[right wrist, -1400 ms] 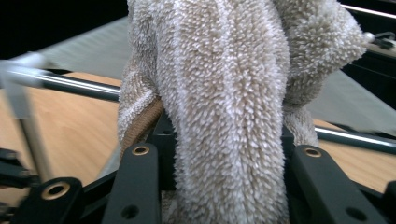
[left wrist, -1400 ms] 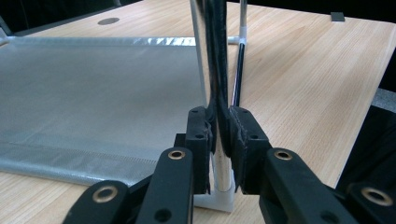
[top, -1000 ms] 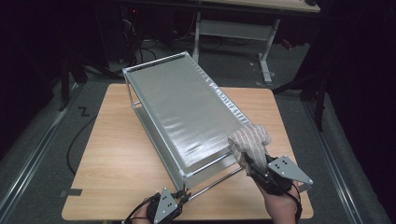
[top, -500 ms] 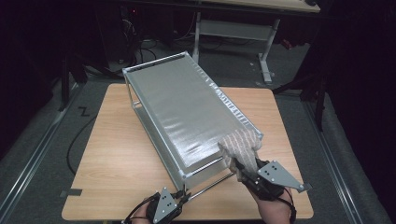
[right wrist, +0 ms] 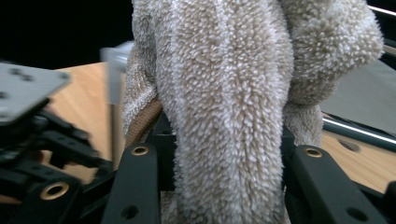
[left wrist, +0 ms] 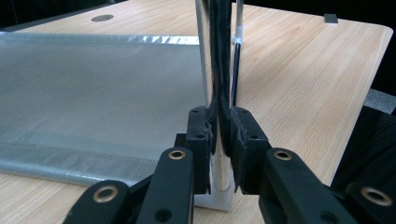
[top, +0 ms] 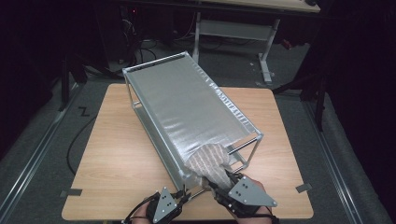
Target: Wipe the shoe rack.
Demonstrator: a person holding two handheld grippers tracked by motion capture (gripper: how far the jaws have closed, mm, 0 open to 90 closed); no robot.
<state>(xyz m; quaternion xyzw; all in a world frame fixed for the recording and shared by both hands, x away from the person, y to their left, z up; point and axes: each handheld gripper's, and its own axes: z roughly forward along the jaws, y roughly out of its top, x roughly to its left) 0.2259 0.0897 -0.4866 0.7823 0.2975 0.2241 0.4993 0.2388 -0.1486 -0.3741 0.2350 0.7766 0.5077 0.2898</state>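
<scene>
1 camera hangs above the person's side, looking forward and down over the whole surface [top: 116, 154]. 2 ride the grippers, hard up against their jaws. All 3 share the silver rack's [top: 187, 107] near end.

Rack [top: 187, 112] blocks table [top: 107, 154] centre diagonally. Wide free strip left of it, narrower one right. Near corner crowded: both grippers plus towel [top: 210, 163].
</scene>
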